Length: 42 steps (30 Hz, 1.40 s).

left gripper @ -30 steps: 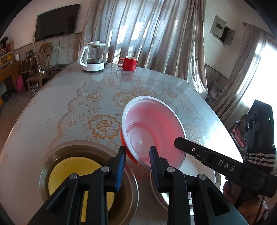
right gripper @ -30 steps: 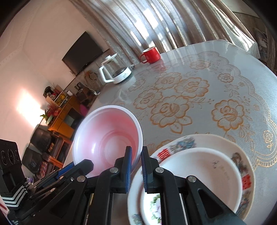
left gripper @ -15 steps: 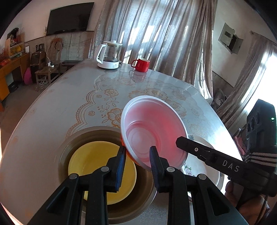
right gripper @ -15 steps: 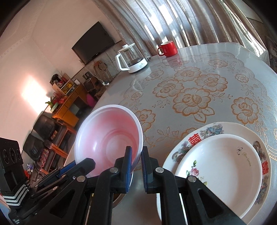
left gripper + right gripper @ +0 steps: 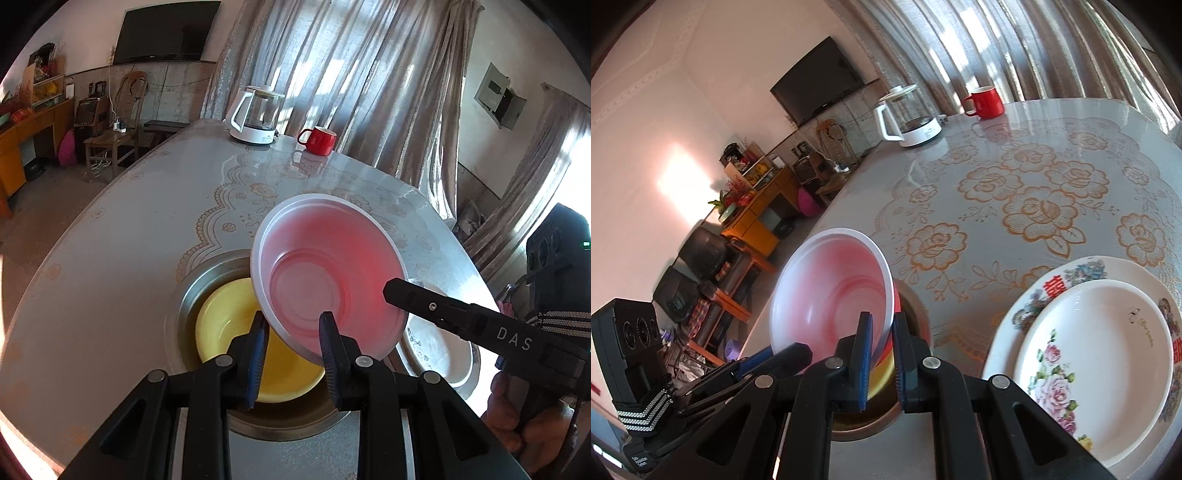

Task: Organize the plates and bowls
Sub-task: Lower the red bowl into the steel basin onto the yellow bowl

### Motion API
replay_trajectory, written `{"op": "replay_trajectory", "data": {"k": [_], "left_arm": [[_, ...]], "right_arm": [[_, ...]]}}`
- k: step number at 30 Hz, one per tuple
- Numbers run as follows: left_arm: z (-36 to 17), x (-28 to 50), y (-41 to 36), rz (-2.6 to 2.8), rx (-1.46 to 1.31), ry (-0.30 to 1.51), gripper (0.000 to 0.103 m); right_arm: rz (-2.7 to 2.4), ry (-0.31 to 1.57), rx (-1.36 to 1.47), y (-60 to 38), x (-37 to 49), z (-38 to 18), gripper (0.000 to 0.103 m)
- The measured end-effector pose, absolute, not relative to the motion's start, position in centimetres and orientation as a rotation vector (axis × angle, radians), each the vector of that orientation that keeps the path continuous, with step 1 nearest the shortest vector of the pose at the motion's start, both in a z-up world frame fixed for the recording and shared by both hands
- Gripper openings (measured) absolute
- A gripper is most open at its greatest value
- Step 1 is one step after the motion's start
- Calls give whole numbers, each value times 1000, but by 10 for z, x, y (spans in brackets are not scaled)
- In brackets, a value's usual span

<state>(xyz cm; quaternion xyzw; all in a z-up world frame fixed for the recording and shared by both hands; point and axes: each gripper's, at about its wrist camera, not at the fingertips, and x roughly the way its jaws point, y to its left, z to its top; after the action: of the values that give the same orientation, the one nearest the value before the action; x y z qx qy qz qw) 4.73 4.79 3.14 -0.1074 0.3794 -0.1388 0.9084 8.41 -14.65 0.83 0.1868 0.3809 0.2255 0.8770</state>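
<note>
- A pink-and-white plastic bowl (image 5: 328, 280) is held in the air, tilted, above a table covered in a floral cloth (image 5: 1034, 206) — both grippers have it by the near rim.
- The left gripper (image 5: 293, 341) has its jaws nearly closed, with the bowl's rim pinched between the two blue pads.
- The right gripper (image 5: 882, 356) is fully closed on the thin rim at another spot; in the left wrist view its black finger (image 5: 424, 304) reaches in from the right to the bowl's edge.
- Gripping at two points likely keeps the light, flexible bowl from swinging or slipping.
- Directly below the bowl sits a yellow bowl (image 5: 236, 332) nested inside a wide metal basin (image 5: 192, 299). The pink bowl seems aimed to nest there — bowls gathered in one stack.
- To the right, a small floral plate (image 5: 1097, 354) lies on a larger patterned plate (image 5: 1082, 267), so the plates already form their own pile, just beside the basin.
- At the far end of the table, well apart, stand a glass kettle (image 5: 258, 114) and a red mug (image 5: 319, 140).
- Next, the bowl probably needs levelling and lowering before either grip lets go.
</note>
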Motion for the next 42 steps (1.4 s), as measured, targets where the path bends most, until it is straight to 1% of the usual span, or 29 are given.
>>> {"op": "replay_trajectory", "data": {"k": [11, 31, 36, 40, 42], "left_arm": [[20, 34, 79, -242, -269, 806, 27], [-3, 43, 86, -207, -270, 862, 28], [-3, 43, 84, -201, -254, 856, 28], [-4, 42, 83, -201, -249, 854, 28], [-4, 42, 83, -202, -249, 854, 28]], "right_arm": [[547, 848, 356, -112, 87, -4, 9], [517, 940, 323, -105, 91, -26, 10], [482, 969, 307, -105, 92, -33, 16], [470, 973, 298, -106, 93, -35, 17], [452, 971, 288, -107, 93, -35, 22]]}}
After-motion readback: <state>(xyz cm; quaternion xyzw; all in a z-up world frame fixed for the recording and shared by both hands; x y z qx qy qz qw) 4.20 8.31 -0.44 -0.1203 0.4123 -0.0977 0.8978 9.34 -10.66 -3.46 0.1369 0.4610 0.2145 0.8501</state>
